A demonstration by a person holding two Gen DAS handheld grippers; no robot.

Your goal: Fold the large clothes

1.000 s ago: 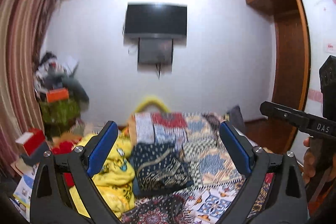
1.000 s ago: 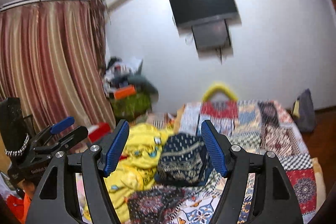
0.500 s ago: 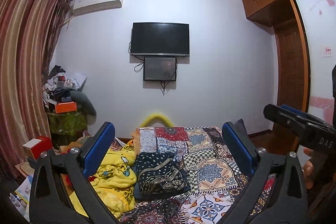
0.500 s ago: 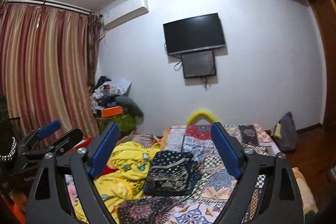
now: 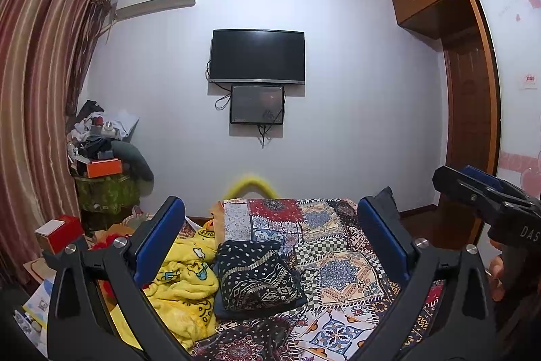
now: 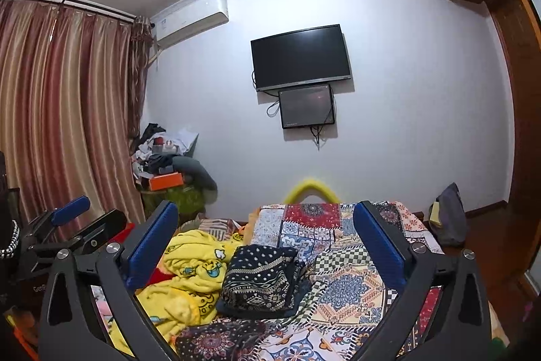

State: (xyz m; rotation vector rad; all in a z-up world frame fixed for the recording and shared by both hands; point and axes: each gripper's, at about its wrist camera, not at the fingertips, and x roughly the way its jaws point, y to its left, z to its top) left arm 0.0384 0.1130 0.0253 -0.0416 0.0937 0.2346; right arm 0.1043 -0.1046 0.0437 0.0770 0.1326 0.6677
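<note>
Clearly both tongs are held level above the near end of the bed (image 5: pixel 341 263), neither touching cloth. The left gripper (image 5: pixel 270 246) stands spread wide with nothing between its blue pads, and the folded dark patterned garment (image 5: pixel 257 279) lies on the patchwork cover below and beyond them, nearer the left pad. The right gripper (image 6: pixel 267 246) has just been opening and now gapes fully, empty; that same folded garment (image 6: pixel 260 279) sits low between its pads, well apart from both. A crumpled yellow cartoon blanket (image 6: pixel 189 273) lies just beside the garment, touching its left edge.
</note>
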